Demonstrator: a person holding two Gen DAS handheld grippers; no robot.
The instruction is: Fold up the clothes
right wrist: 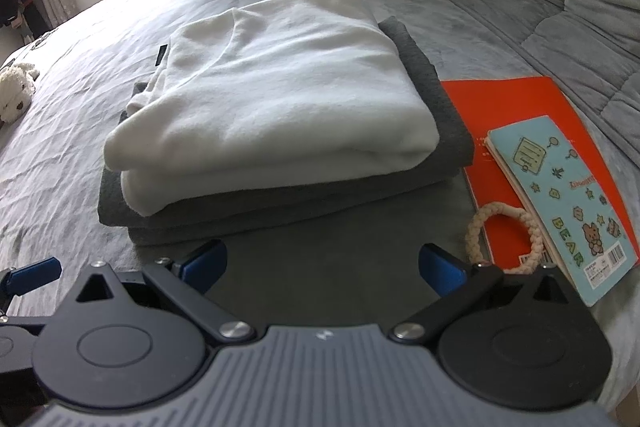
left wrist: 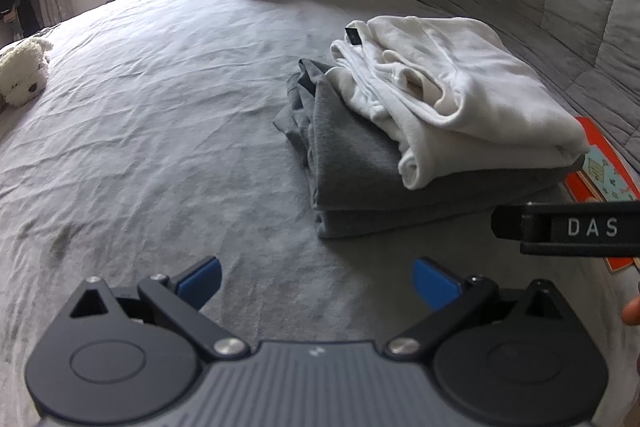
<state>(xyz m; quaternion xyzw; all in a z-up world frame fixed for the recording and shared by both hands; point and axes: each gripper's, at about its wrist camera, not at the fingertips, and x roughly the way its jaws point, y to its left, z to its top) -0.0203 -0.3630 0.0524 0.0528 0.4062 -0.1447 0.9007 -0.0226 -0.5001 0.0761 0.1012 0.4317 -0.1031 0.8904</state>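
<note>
Rope ring (right wrist: 505, 237) on orange folder (right wrist: 516, 99), beside 2 folded garments (right wrist: 276, 99).

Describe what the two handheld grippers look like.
Left gripper and right gripper match: ribbed grey body, black round pivot housings, black linkage arms with silver screws, blue finger pads. The left view shows white letters "DAS" on the right gripper's black side.

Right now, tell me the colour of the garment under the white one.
Dark grey garment, folded beneath the white garment; the right wrist view shows it best.
</note>
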